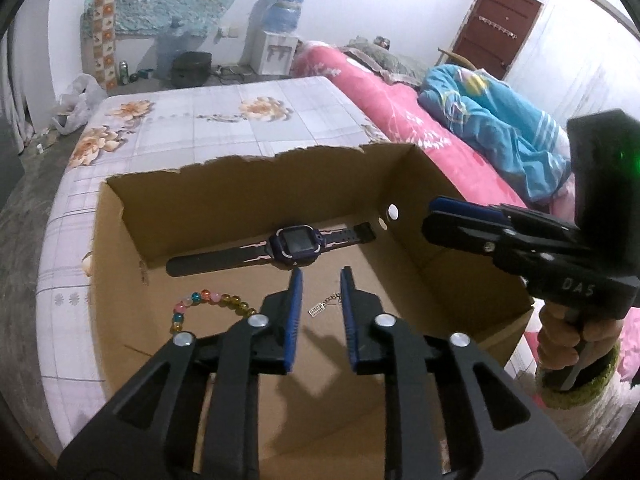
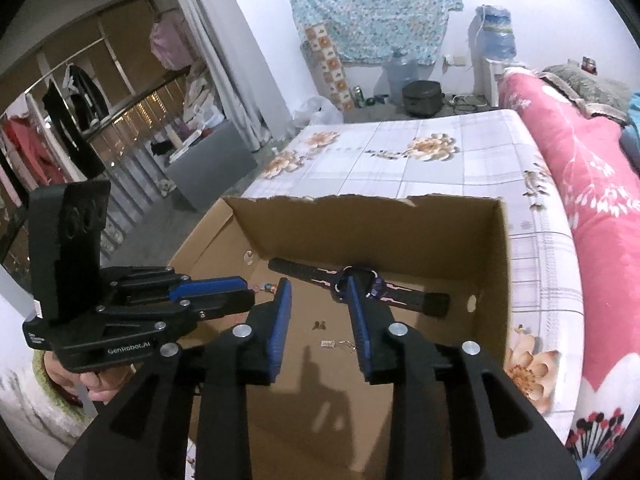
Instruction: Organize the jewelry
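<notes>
Three items in cardboard box (image 1: 248, 216): watch (image 1: 294, 245), bead bracelet (image 1: 208, 306), small charm (image 1: 320, 306). Left hand-held gripper (image 1: 319, 280) open above charm; right hand-held gripper (image 2: 318, 304) open, empty. Advice: descend straight, pinch chain, lift slowly

both grippers point forward, side by side. the left gripper (image 1: 319, 276) has its blue pads parted with nothing between them, and the right gripper (image 2: 318, 288) is spread the same way. each is gripped from below by a hand (image 1: 568, 344).
</notes>
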Demonstrator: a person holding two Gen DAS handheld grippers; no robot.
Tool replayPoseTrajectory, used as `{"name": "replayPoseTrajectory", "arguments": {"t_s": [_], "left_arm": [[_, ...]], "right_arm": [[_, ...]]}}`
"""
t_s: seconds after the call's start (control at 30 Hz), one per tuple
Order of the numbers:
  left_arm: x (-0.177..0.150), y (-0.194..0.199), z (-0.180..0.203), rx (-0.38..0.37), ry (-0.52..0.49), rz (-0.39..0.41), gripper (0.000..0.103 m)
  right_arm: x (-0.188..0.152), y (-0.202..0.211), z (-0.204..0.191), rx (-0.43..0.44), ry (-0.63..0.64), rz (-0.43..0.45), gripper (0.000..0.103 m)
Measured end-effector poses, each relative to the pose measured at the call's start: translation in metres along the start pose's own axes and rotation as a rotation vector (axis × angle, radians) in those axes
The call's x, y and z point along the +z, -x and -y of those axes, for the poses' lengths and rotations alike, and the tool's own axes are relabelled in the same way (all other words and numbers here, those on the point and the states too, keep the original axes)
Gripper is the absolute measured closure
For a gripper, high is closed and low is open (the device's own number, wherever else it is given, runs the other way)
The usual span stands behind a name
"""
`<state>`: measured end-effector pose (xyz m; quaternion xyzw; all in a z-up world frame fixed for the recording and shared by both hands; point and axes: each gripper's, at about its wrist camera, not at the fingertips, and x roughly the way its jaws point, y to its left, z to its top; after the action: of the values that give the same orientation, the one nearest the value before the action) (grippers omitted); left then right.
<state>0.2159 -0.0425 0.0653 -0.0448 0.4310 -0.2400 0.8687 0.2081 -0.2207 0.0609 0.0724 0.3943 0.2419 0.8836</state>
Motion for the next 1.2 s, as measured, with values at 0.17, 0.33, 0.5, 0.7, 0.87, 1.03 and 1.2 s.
{"name": "replayPoseTrajectory", "arguments": {"t_s": [0.17, 0.33, 0.5, 0.7, 0.87, 1.03, 1.2], "left_arm": [[-0.012, 0.031, 0.007, 0.015, -0.038, 0.073, 0.072], [-0.038, 0.073, 0.019, 0.027, -0.103, 0.161, 0.043], [-0.081, 0.109, 0.029, -0.032, -0.132, 0.215, 0.023], [-0.127, 0.109, 0.044, -0.121, -0.164, 0.088, 0.02], [-0.162, 0.097, 0.053, -0.105, -0.183, 0.031, 0.019], [-0.182, 0.08, 0.042, -0.144, -0.046, -0.012, 0.019], [-0.19, 0.076, 0.034, -0.116, -0.005, -0.032, 0.019]], "right_arm": [[-0.01, 0.037, -0.006, 0.01, 0.0, 0.07, 0.06], [-0.039, 0.084, -0.017, 0.037, 0.004, 0.168, 0.039], [-0.078, 0.116, -0.036, -0.018, 0.034, 0.223, 0.025], [-0.119, 0.128, -0.054, -0.066, 0.035, 0.183, 0.015], [-0.14, 0.124, -0.059, -0.101, -0.003, 0.139, 0.01], [-0.148, 0.114, -0.06, -0.082, -0.06, 0.078, 0.009], [-0.148, 0.112, -0.071, -0.108, -0.026, 0.069, 0.007]]}}
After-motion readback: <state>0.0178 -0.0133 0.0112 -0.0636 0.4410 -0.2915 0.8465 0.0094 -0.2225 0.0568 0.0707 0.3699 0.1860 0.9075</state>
